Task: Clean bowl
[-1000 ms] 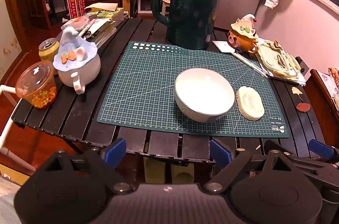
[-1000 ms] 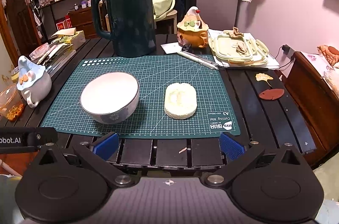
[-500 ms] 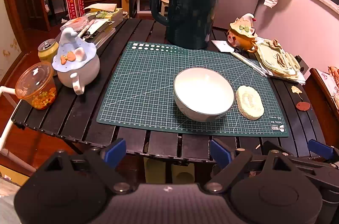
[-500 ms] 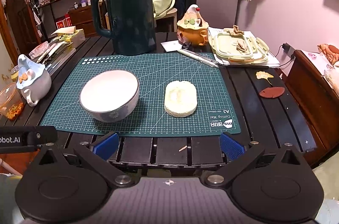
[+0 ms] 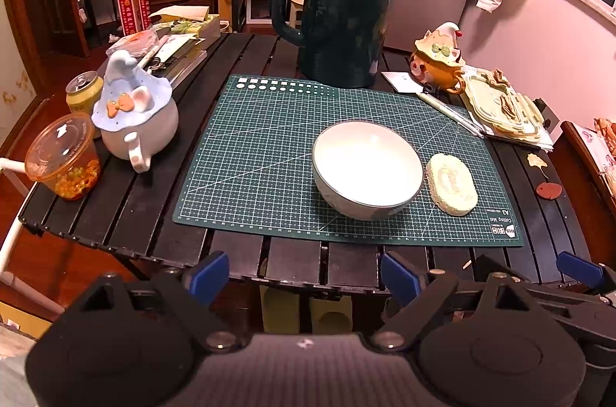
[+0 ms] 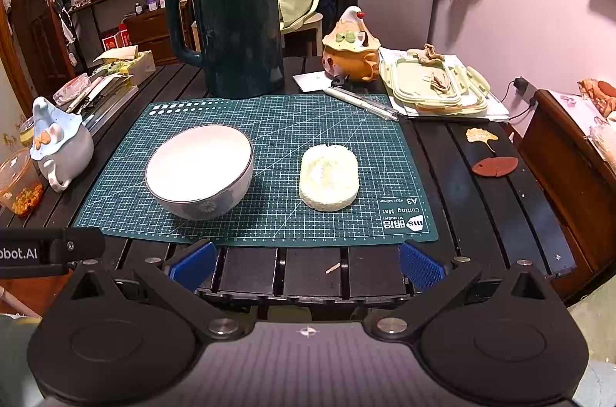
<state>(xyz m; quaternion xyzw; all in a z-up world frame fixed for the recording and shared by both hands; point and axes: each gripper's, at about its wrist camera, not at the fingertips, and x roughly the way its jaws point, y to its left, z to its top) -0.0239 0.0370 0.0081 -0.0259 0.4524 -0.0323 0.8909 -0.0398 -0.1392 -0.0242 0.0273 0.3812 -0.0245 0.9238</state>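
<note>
A white bowl with a dark rim stands upright and empty on a green cutting mat. A pale oval sponge lies flat on the mat just right of the bowl, apart from it. My left gripper is open and empty, held at the table's near edge in front of the bowl. My right gripper is open and empty, at the near edge in front of the sponge.
A tall dark green jug stands behind the mat. A blue-lidded teapot, a can and a plastic cup sit left. An orange figurine pot, stacked lids and pens sit right.
Both grippers have edged slightly forward toward the table; the bowl and sponge have not moved. Both grippers stay open.
</note>
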